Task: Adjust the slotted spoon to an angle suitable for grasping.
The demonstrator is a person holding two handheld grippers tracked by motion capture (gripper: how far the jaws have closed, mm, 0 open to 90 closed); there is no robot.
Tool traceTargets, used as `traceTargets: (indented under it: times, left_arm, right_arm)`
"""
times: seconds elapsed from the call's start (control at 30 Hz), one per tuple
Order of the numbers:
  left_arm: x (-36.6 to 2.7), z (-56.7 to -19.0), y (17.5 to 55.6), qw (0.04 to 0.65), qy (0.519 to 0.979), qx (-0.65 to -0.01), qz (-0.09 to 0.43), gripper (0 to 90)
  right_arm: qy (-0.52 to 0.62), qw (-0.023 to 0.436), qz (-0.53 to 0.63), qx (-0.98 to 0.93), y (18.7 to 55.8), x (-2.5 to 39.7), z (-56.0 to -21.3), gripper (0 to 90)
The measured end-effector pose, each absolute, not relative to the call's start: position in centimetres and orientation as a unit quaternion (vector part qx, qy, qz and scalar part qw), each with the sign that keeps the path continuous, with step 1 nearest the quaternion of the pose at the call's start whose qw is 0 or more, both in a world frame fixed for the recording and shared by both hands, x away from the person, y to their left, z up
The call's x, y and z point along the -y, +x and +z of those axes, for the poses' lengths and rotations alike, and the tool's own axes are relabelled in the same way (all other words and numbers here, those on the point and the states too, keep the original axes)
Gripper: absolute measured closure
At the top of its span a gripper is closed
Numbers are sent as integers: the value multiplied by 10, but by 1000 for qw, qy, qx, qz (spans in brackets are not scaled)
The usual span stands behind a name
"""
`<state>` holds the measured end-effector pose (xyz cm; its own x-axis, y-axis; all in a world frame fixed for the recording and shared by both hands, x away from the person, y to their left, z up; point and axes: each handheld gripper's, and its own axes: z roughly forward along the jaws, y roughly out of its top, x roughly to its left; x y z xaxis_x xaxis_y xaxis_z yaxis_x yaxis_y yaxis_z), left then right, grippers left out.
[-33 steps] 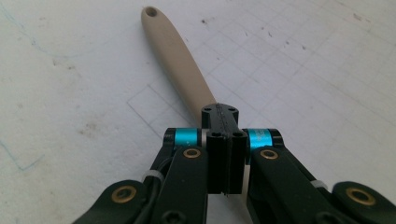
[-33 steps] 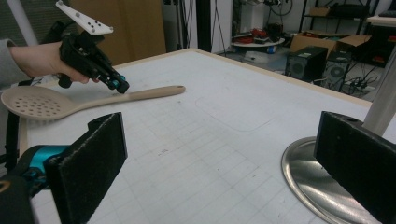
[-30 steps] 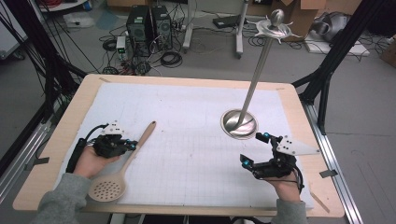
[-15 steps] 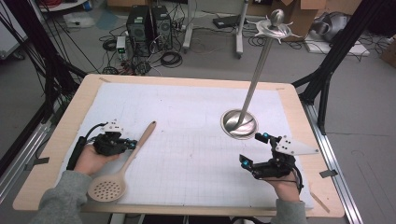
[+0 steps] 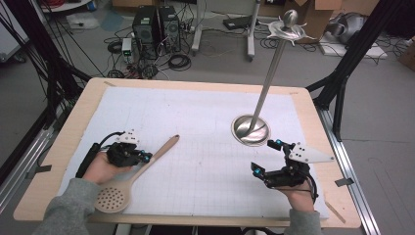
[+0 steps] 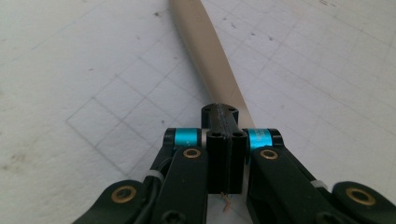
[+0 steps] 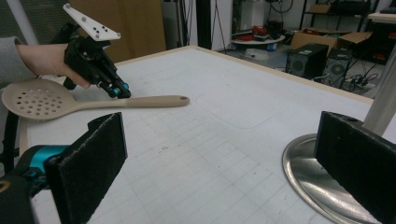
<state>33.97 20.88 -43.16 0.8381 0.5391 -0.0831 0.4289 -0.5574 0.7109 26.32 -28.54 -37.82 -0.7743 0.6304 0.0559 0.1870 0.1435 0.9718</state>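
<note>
The left hand-held gripper is pressed together at the slotted spoon's handle, low on the surface — whether it pinches is unclear. The right hand-held gripper is spread, empty, beside the stand's base — a forward move could knock it.

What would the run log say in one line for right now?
left gripper: shut on spoon handle | slotted spoon: on table | right gripper: open, empty, beside stand base

The skimmer's handle runs hidden beneath the left tongs.
</note>
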Motion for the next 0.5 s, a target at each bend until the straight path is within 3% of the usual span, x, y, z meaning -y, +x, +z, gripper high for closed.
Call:
traceTargets:
  times: [0.3, 0.5]
  left_arm:
    - [-202, -433, 333, 383, 891, -239, 49, 896]
    - [-203, -427, 332, 381, 889, -244, 64, 896]
  right_arm:
    - [277, 190, 592, -732, 262, 286, -378, 16]
    - [279, 189, 592, -732, 263, 286, -378, 16]
